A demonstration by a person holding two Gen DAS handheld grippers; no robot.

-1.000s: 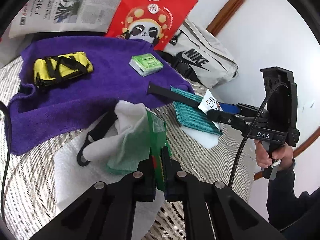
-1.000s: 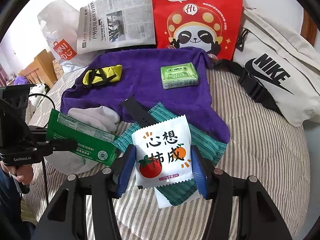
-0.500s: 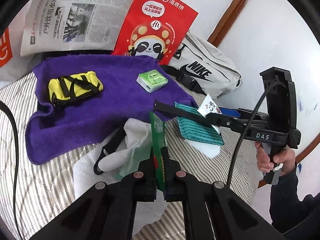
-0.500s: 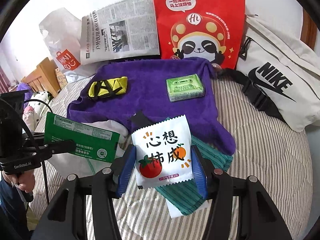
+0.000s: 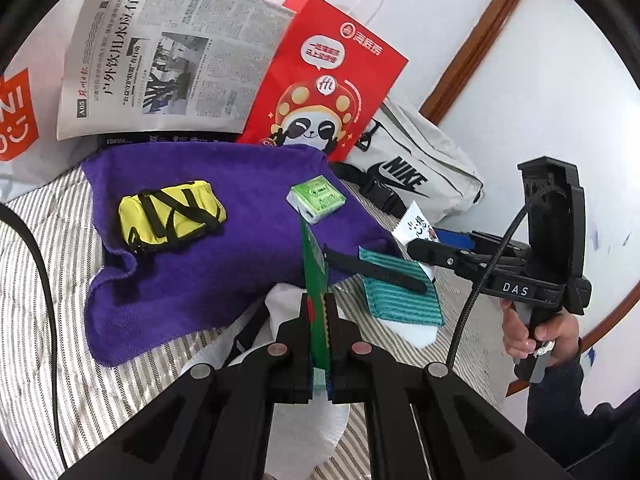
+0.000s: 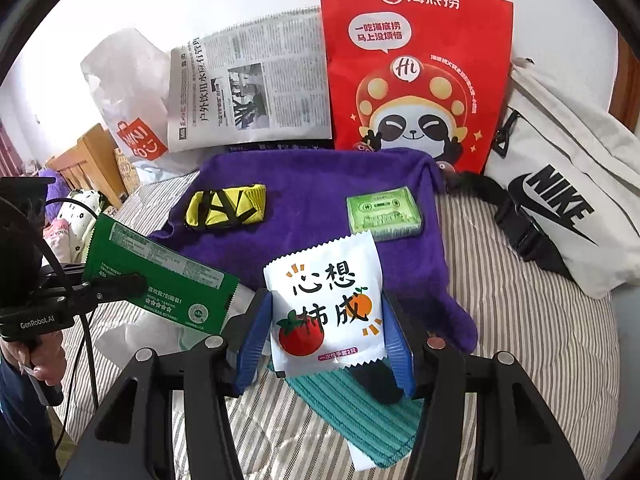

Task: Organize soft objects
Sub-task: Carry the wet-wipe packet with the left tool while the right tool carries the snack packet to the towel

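- The left gripper (image 5: 319, 312) has its jaws pressed tight on a thin green packet (image 6: 160, 276), held edge-on in its own view. From the right wrist view the packet's flat face shows small white print and a round seal, too small to read; the gripper's handle there reads "GenRobot.AI".
- The right gripper (image 6: 326, 328) pinches a white packet (image 6: 324, 304) by its two side edges between blue pads (image 6: 252, 340). The packet carries large black Chinese characters, a tomato, an orange and a small pink label. In the left wrist view this gripper's body is marked "DAS", with a hand (image 5: 536, 328) around its grip.
- Both packets are lifted clear above a striped bed cover (image 6: 520, 320).
- Under the right gripper lies a teal ribbed cloth (image 6: 360, 408) with a black strap (image 5: 376, 272) across it.
- Under the left gripper sits a white cloth (image 5: 280, 304).
- Further off, a purple towel (image 6: 320, 200) holds a yellow pouch (image 6: 226, 208) with black straps and a green tissue pack (image 6: 384, 212) printed like a cassette, well apart.
- At the back stand a newspaper (image 6: 248, 88) in Chinese, a red bag (image 6: 416, 72) with a panda, a "Hi" logo and "海底捞", a white bag (image 6: 128, 92) with a red Miniso logo, and a pale "NIKE" bag (image 6: 560, 200).
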